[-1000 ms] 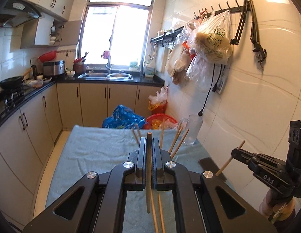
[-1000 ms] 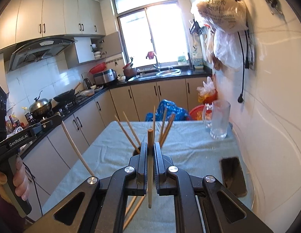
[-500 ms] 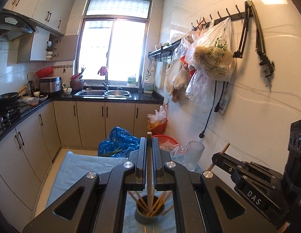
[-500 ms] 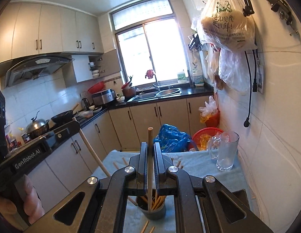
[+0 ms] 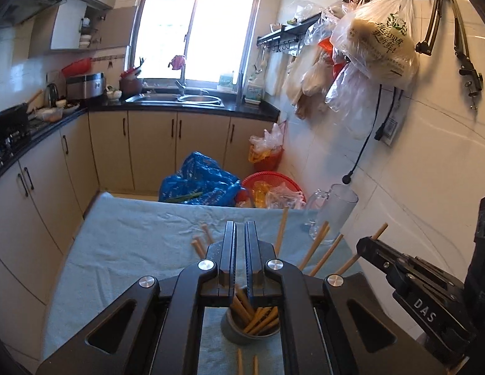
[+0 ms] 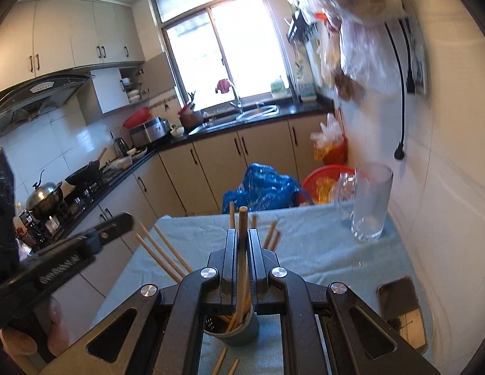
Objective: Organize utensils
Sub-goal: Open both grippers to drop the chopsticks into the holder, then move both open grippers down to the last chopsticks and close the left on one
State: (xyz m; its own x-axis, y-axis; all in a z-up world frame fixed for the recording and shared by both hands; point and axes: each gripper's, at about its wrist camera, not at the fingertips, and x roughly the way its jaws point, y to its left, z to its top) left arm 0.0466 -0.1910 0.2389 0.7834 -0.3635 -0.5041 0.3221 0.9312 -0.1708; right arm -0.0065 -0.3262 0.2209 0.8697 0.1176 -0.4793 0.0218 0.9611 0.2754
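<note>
A grey cup [image 5: 242,334] holding several wooden chopsticks [image 5: 258,320] stands on the blue-cloth table [image 5: 123,250], right under both grippers. My left gripper [image 5: 240,228] is above the cup, its jaws slightly apart with nothing between them. My right gripper [image 6: 242,234] is shut on one chopstick [image 6: 241,250], held upright with its lower end inside the cup [image 6: 239,332]. The right gripper also shows in the left wrist view [image 5: 380,254], with the chopstick tip sticking out. Two loose chopsticks [image 5: 247,365] lie on the cloth in front of the cup.
A clear glass pitcher [image 6: 369,203] stands at the table's far right by the tiled wall. A dark phone [image 6: 400,306] lies on the right edge. Blue bag [image 5: 198,184] and red basket [image 5: 270,184] sit on the floor beyond. Kitchen counters run along the left.
The left gripper has let go of its chopstick, which is now in the cup. Both grippers have come down over the cup; the right chopstick's lower end has entered it.
</note>
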